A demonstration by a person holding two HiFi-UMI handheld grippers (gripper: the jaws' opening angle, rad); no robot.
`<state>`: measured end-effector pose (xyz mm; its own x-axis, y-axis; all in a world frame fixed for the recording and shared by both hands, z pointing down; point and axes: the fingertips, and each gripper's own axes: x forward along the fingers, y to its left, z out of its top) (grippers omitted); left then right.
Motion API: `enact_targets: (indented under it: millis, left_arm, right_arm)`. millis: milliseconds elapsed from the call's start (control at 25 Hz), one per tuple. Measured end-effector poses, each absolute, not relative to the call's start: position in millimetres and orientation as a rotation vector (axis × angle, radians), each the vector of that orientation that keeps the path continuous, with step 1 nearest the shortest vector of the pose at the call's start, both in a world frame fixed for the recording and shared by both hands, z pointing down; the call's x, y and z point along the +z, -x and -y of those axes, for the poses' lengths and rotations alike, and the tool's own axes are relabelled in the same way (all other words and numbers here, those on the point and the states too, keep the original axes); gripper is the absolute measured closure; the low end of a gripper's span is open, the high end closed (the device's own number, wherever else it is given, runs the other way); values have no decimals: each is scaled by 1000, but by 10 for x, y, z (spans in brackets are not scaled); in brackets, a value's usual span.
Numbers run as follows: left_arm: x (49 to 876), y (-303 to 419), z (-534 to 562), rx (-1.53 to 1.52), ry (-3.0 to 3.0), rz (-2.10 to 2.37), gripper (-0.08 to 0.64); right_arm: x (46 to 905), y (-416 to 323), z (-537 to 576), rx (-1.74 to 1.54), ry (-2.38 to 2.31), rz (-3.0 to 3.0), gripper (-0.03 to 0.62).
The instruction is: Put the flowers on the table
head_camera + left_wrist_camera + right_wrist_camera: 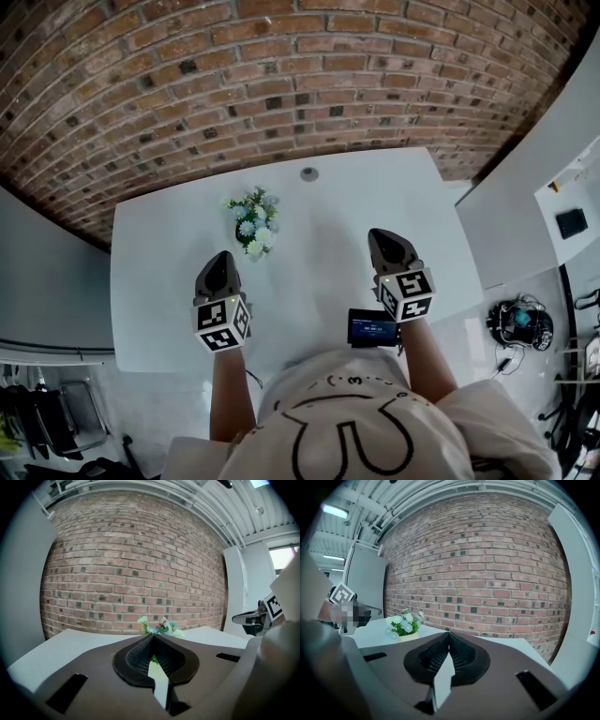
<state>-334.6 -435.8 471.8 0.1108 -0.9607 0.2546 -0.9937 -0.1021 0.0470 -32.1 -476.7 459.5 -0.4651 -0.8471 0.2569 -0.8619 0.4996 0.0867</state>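
A small bunch of white, blue and yellow flowers (252, 223) with green leaves sits on the white table (169, 281), left of its middle. It also shows past the jaw tips in the left gripper view as flowers (160, 626), and at the left in the right gripper view as flowers (404, 624). My left gripper (222, 262) hovers just short of the flowers, shut and holding nothing. My right gripper (382, 238) hangs over the table's right half, shut and empty, well right of the flowers.
A small grey round object (309, 173) lies near the table's far edge by the brick wall (281, 84). A dark device with a lit screen (372, 329) sits at the near edge. White panels (553, 141) stand to the right; cables lie on the floor (520, 323).
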Motion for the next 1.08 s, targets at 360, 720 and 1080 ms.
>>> enact_targets:
  millis: [360,720,1080]
  left_arm:
    - [4518,3242,4205,218,-2254,1981,548]
    - [4429,3172,4160,187,-2270,2002,548]
    - [4373,3159,4133,174,-2276,2019,548]
  right_arm:
    - [4397,302,4581,-23,-1441,2512,578]
    - [4299,280,4519,-98,-1416,2525,578]
    - [4249,254,4495,-120,-1425,2535,578]
